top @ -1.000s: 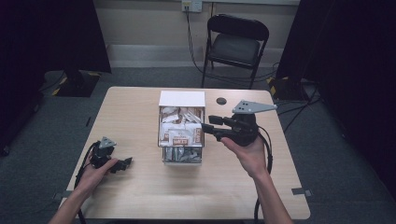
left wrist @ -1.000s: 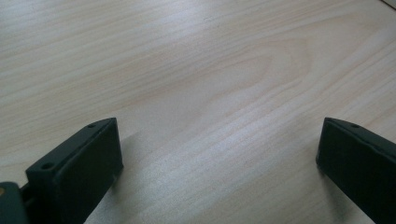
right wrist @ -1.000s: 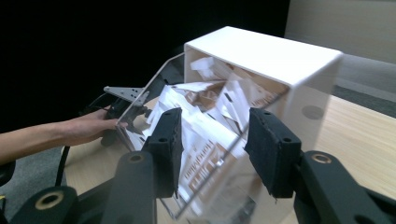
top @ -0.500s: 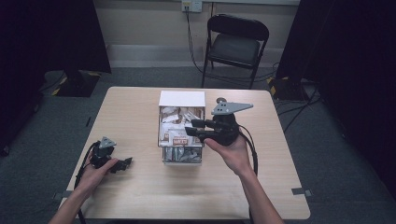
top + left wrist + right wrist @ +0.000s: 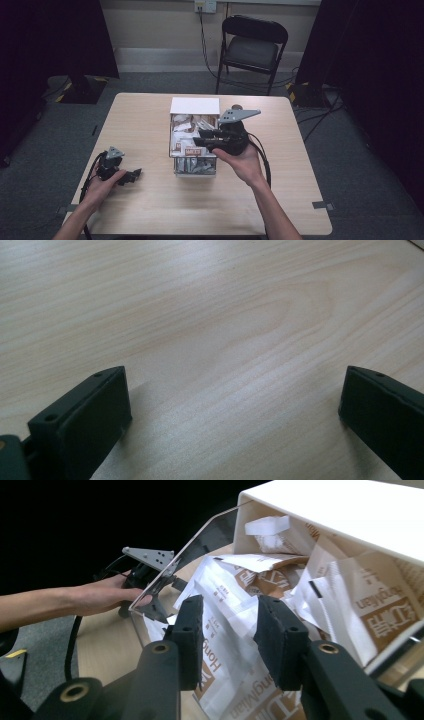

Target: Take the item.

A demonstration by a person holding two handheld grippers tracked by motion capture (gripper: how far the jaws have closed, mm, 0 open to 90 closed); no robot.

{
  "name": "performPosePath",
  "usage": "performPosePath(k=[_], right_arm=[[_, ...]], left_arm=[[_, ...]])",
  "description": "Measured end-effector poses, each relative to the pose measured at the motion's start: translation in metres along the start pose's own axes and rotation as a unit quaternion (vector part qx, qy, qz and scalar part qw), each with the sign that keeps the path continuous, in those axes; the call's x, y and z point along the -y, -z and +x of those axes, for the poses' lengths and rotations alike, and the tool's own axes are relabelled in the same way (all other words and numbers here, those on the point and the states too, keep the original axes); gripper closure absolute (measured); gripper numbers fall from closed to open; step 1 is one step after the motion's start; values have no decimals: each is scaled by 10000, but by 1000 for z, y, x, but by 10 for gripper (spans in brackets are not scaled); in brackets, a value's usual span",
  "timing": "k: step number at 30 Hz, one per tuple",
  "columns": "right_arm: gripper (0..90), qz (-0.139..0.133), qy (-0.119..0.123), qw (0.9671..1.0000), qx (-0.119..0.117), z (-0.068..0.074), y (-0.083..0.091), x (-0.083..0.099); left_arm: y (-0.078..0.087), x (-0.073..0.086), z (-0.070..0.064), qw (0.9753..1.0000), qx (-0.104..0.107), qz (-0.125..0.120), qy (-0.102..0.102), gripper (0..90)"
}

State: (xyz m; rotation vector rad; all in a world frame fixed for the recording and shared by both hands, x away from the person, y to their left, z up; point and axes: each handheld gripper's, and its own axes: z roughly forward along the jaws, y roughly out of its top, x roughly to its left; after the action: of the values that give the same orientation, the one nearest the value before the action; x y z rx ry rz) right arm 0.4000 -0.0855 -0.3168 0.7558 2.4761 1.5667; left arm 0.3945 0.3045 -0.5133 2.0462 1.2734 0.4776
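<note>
Right gripper is positioned over the clear box at the table centre, jaws pointing left across the box contents. In the right gripper view, the jaws stand partly apart with a narrow gap between them, directly above a white and brown packet; whether the pads touch the packet cannot be told, and nothing is clamped. The box is filled with similar packets, and a white lid stands at its far end. Left gripper rests on the table near the left edge, well apart from the box. Its jaws are spread wide over bare wood, holding nothing.
</note>
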Motion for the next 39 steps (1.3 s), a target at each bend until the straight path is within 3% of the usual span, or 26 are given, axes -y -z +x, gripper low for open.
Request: performPosePath(k=[5, 21, 31, 39], right_arm=[[696, 100, 58, 9998, -144, 2, -1, 1], [778, 248, 130, 9992, -272, 6, -8, 6], [879, 198, 107, 9989, -417, 6, -9, 5], [891, 101, -18, 9987, -503, 2, -6, 7]], left_arm=[[0, 0, 0, 10000, 0, 2, -1, 0], [0, 0, 0, 10000, 0, 4, -3, 0], [0, 0, 0, 10000, 0, 3, -1, 0], [0, 0, 0, 10000, 0, 2, -1, 0]])
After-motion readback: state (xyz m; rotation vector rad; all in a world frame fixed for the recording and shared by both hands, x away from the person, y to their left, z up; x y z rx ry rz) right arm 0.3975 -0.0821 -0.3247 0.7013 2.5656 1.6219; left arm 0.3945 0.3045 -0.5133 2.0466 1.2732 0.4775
